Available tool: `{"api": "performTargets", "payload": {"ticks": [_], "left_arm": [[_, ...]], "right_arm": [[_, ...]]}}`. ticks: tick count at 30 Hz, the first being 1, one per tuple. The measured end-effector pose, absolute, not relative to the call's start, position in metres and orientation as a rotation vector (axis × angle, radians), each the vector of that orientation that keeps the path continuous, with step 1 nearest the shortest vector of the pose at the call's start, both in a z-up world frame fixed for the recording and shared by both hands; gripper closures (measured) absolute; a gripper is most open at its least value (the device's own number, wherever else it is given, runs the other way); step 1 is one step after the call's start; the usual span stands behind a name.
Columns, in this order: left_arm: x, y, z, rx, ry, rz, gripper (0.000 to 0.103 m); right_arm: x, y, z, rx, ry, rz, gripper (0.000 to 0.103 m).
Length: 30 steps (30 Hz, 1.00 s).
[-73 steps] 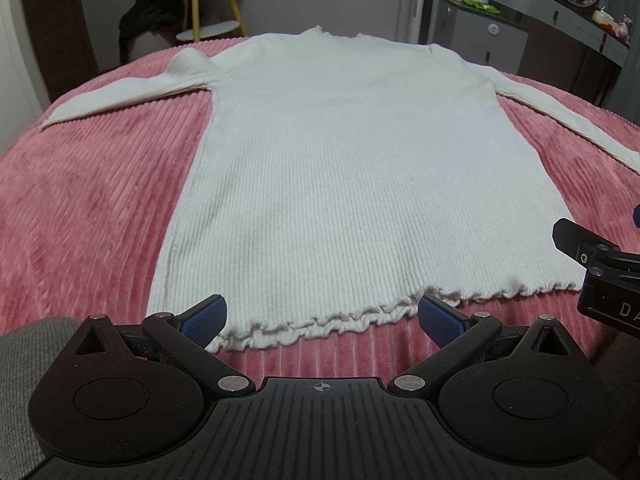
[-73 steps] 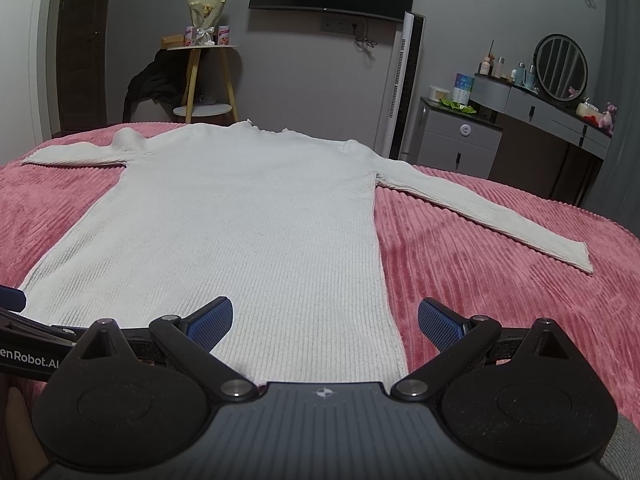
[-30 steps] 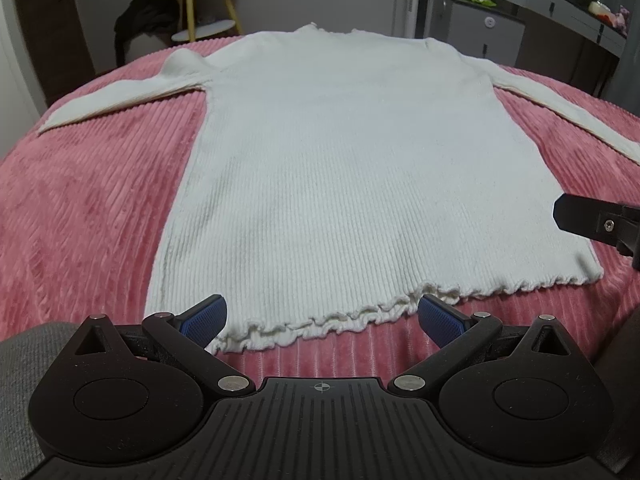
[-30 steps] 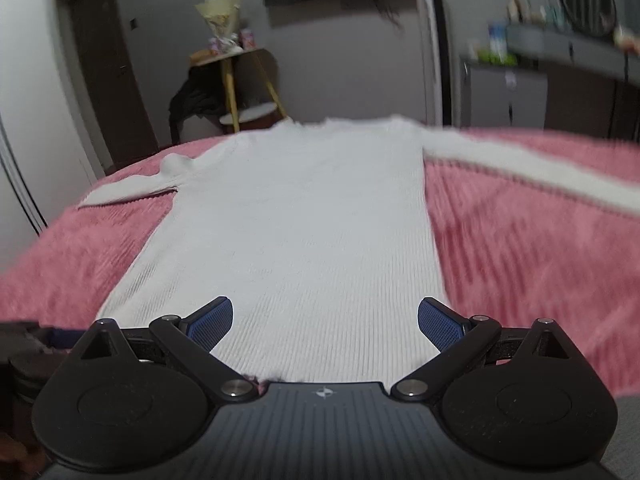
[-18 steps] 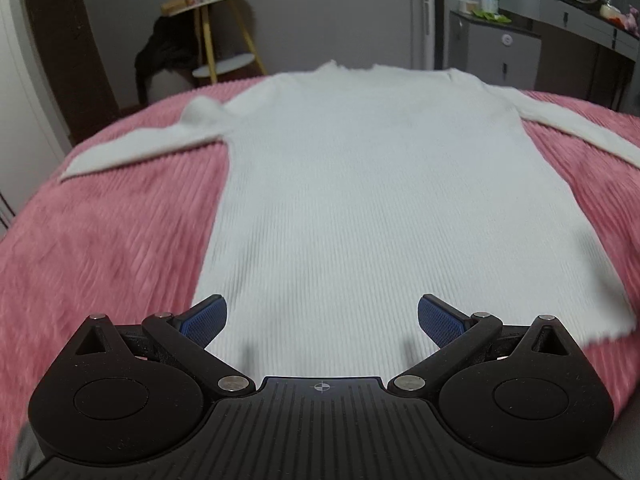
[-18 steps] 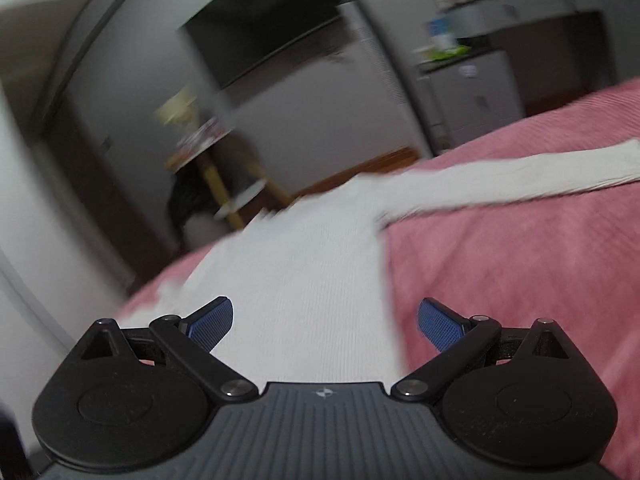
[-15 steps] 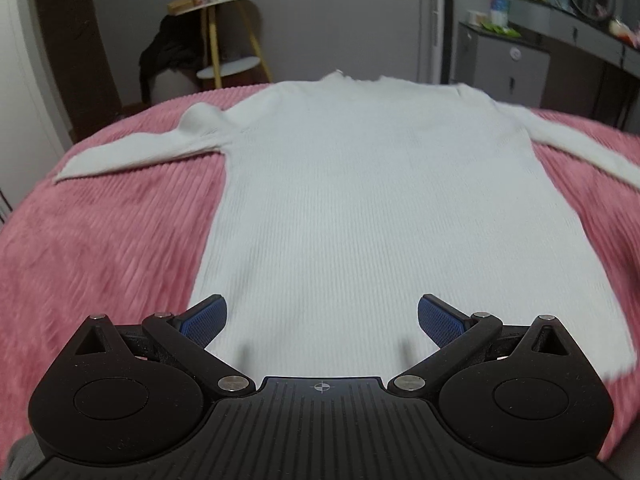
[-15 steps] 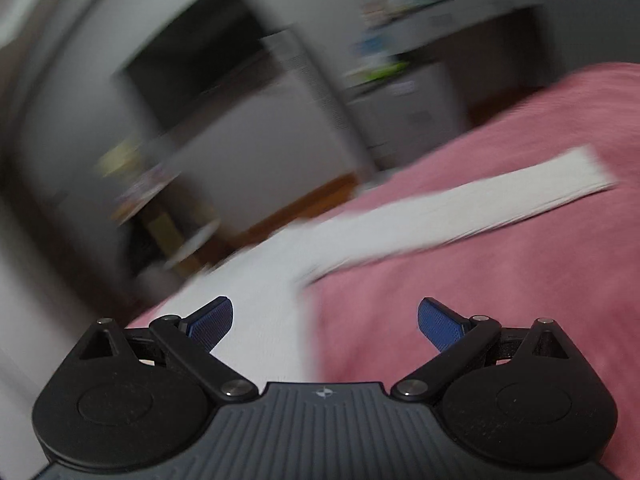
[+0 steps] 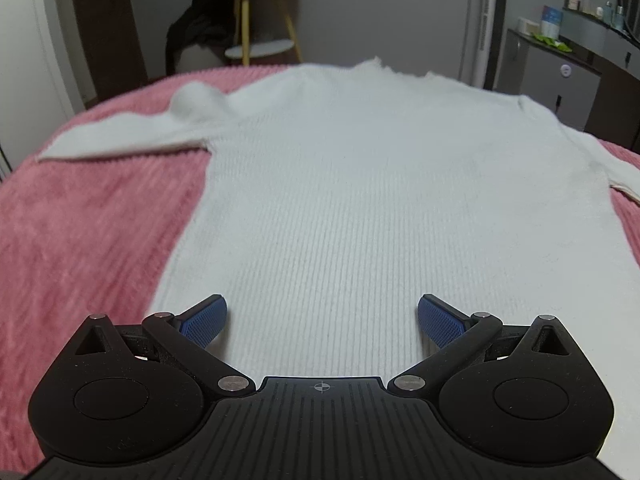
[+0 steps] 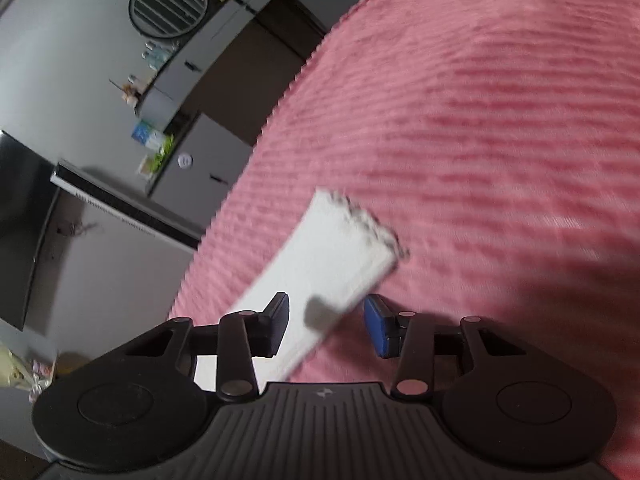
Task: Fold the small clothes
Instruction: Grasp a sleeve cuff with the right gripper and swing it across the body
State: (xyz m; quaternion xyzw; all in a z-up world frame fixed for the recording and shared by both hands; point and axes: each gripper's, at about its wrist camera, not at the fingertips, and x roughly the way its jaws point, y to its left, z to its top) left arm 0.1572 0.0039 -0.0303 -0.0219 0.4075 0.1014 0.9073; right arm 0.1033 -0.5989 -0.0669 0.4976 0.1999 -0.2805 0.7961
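A white ribbed long-sleeved sweater (image 9: 384, 200) lies flat, front down the bed, on a pink corduroy bedspread (image 9: 80, 240). My left gripper (image 9: 320, 308) hovers low over the lower part of the sweater's body, open, with nothing between its blue pads. In the right wrist view the camera is rolled, and the end of the sweater's right sleeve (image 10: 340, 248) lies on the bedspread (image 10: 500, 140). My right gripper (image 10: 326, 312) straddles that sleeve just behind the cuff. Its jaws are closing, and the blue pad (image 10: 376, 328) still stands clear of the cloth.
Beyond the bed stand a yellow-legged side table (image 9: 256, 20) with a dark garment (image 9: 192, 36) beside it, a tall white column (image 9: 484, 20) and a grey dresser (image 9: 560, 76). The right wrist view shows the dresser (image 10: 192, 168), a round mirror (image 10: 168, 4) and a wall screen (image 10: 20, 220).
My left gripper moved forward over the sweater, so the frilled hem has left view. My right gripper swung right to the sleeve end, rolled over, and its jaws narrowed around the sleeve.
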Motion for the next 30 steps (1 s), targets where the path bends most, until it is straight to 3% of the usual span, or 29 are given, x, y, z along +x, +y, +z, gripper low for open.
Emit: {"api": "performTargets", "payload": {"ticks": [4, 7, 11, 21, 23, 25, 30], "left_arm": [[0.155, 0.006, -0.035, -0.05, 0.842, 0.198, 0.0], [0.154, 0.011, -0.037, -0.071, 0.852, 0.19, 0.0], [0.155, 0.014, -0.039, -0.093, 0.863, 0.18, 0.0], [0.149, 0.023, -0.043, -0.113, 0.828, 0.12, 0.0], [0.148, 0.024, -0.042, -0.105, 0.827, 0.109, 0.0], [0.147, 0.024, -0.04, -0.091, 0.821, 0.1, 0.0], [0.15, 0.028, -0.026, -0.109, 0.8, 0.057, 0.0]], "right_arm": [[0.113, -0.607, -0.072, 1.081, 0.432, -0.635, 0.092], [0.12, -0.611, -0.063, 1.054, 0.436, -0.646, 0.095], [0.142, -0.577, -0.018, 0.771, 0.428, -0.588, 0.096], [0.234, -0.352, 0.085, 0.238, 0.382, 0.017, 0.096], [0.248, -0.299, 0.083, 0.176, 0.446, 0.161, 0.092], [0.251, -0.264, 0.075, 0.167, 0.493, 0.243, 0.064], [0.22, -0.281, 0.038, 0.424, 0.518, 0.106, 0.063]]}}
